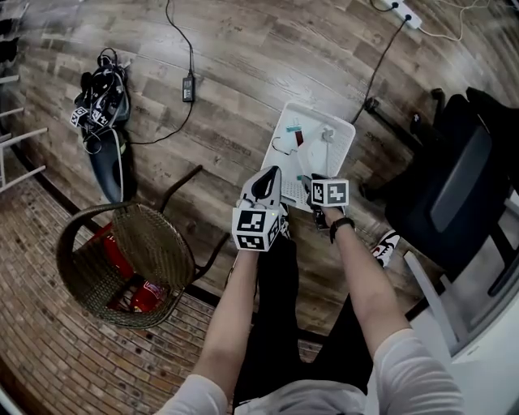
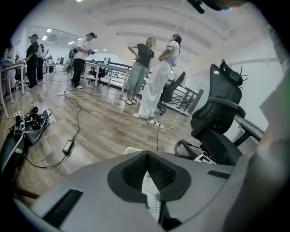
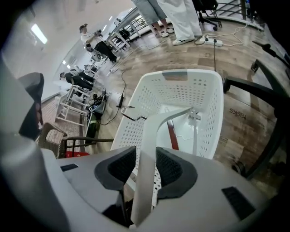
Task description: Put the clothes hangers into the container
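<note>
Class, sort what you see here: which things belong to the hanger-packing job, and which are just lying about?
Belongs to the job:
white hanger, clamped in the right hand-held gripper
white container

Just lying about:
wicker chair
power adapter
office chair
power strip

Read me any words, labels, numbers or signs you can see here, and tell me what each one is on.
Upside-down word beside the black chair's base: too distorted to read.
Cubes on left gripper and right gripper: square patterns only, no words.
Red item in the wicker chair: print too small.
</note>
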`<state>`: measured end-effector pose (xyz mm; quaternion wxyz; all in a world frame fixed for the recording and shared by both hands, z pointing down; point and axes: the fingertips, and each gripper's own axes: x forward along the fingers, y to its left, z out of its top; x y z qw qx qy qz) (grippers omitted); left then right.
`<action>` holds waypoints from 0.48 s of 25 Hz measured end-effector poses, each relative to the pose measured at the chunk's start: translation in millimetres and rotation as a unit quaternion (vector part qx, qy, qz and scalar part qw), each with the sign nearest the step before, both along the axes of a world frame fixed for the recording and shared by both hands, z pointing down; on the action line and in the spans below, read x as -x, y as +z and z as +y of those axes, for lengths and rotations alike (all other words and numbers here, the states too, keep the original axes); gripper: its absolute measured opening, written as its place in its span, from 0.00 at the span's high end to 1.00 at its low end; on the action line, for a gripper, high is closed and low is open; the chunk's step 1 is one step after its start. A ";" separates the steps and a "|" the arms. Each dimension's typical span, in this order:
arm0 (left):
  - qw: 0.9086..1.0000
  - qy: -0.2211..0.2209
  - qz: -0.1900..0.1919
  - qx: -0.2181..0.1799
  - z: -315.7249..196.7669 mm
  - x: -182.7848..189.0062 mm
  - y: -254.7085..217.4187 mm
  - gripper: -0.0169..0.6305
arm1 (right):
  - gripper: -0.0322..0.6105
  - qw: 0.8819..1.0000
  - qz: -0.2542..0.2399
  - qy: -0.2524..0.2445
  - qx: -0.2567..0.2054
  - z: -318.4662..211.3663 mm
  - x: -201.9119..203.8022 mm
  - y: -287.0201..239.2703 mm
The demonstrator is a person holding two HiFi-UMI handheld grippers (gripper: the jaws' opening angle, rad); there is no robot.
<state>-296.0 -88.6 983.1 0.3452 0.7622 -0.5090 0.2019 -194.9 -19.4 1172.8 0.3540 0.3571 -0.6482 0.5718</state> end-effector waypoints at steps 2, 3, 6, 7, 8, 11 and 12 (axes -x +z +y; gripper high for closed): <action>1.000 0.008 0.000 0.005 3.6 -5.2 4.2 0.95 | 0.54 1.000 -0.014 -0.011 -0.013 -0.7 5.9 -3.7; 1.000 0.013 -0.001 0.007 5.3 -7.2 5.6 0.95 | 0.47 0.999 -0.021 -0.017 -0.023 -2.2 9.6 -7.3; 0.999 0.029 -0.003 0.014 12.8 -13.0 3.4 0.95 | 0.43 0.998 -0.020 -0.040 -0.048 -4.9 11.5 -23.1; 0.999 0.030 -0.003 0.016 15.0 -13.7 -0.1 0.95 | 0.43 0.998 -0.019 -0.043 -0.051 -4.4 10.1 -30.2; 0.999 0.028 -0.003 0.017 16.3 -14.0 -4.7 0.95 | 0.43 0.997 -0.021 -0.045 -0.054 -3.8 8.1 -38.4; 1.000 0.016 0.000 0.017 16.5 -15.7 -22.9 0.95 | 0.45 0.996 -0.026 -0.051 -0.064 -2.1 2.4 -68.2; 1.000 0.013 0.001 0.016 15.8 -16.6 -30.2 0.95 | 0.45 0.996 -0.029 -0.053 -0.068 -1.9 1.5 -80.1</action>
